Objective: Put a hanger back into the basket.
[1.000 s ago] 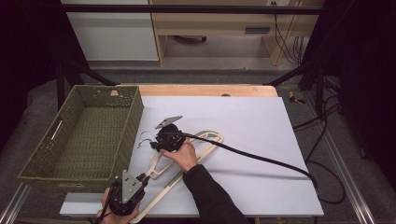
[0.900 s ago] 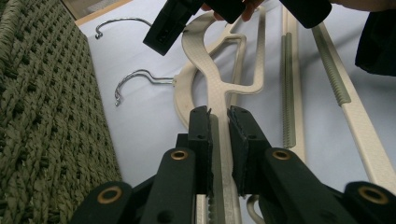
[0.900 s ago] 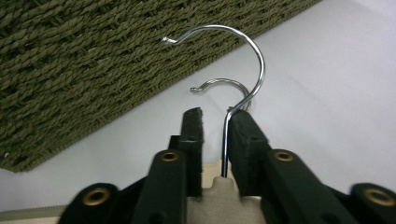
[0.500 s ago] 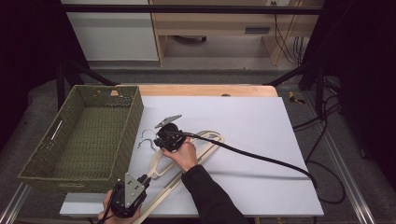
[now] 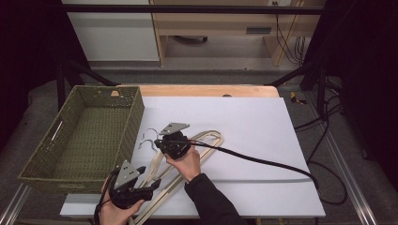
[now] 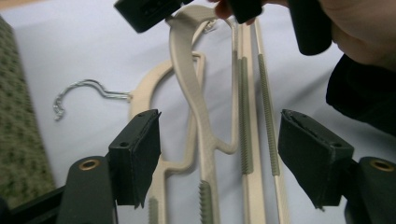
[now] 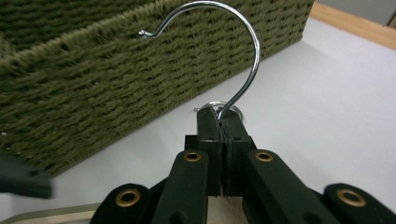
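Two beige hangers lie crossed on the white table sheet. My right gripper is shut on the metal hook of one hanger, pinching its stem just above the neck, close to the basket's wall. That hanger's shoulder rises toward the right gripper in the left gripper view. My left gripper is at the table's near edge and its jaws have just been opening. They now stand wide, with the hangers' bars between them and untouched. The other hanger's hook rests on the sheet.
A green woven basket with nothing in it stands at the table's left, its wall right behind the held hook. The right gripper's black cable trails across the sheet to the right.
The left gripper's jaws have gone from shut to wide apart around the hanger bars. Both hands have shifted a little.
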Demonstrator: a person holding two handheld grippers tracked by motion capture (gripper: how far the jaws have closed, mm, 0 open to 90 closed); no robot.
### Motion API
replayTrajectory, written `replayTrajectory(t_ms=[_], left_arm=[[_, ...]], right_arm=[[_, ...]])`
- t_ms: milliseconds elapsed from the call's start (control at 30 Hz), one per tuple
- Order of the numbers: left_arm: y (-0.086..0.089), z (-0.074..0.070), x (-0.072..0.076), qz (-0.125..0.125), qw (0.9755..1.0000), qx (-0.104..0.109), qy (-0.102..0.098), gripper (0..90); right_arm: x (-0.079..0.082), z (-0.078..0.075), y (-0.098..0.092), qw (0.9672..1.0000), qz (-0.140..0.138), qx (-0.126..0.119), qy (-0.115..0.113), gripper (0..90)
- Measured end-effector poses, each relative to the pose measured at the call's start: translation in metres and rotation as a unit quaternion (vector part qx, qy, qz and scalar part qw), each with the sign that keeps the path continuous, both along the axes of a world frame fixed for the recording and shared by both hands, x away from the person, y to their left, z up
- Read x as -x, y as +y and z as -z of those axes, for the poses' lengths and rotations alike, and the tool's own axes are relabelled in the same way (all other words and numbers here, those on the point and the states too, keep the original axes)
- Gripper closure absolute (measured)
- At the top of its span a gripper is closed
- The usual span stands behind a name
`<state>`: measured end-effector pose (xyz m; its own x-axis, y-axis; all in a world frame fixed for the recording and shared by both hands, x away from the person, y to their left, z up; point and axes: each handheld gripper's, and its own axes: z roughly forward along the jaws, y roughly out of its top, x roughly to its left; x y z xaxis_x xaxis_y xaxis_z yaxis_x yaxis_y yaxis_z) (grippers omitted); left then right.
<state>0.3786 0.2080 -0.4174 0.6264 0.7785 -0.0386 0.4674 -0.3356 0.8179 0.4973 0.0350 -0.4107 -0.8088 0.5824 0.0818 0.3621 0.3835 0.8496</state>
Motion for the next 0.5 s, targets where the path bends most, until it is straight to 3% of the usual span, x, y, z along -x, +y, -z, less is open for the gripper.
replayTrajectory(t_ms=[67, 167, 333, 433, 500], left_arm=[[-0.002, -0.001, -0.007, 0.003, 0.9999, 0.010, 0.013, 29.8], [-0.007, -0.002, -0.019, 0.010, 0.9995, 0.004, 0.031, 32.9], [-0.016, 0.006, -0.042, 0.027, 0.9956, 0.031, 0.084, 37.0], [-0.020, 0.010, -0.048, 0.027, 0.9953, 0.038, 0.085, 46.7], [-0.022, 0.010, -0.048, 0.029, 0.9939, 0.061, 0.087, 54.9]], right_arm=[[0.003, -0.002, -0.005, 1.0000, 0.000, -0.006, -0.005, 89.4], [0.006, -0.004, -0.013, 0.9998, -0.004, -0.015, -0.011, 89.4], [0.012, -0.008, -0.024, 0.9994, -0.010, -0.025, -0.021, 89.4], [0.015, -0.011, -0.029, 0.9991, -0.017, -0.030, -0.026, 89.3], [0.017, -0.012, -0.031, 0.9989, -0.022, -0.030, -0.028, 89.3]])
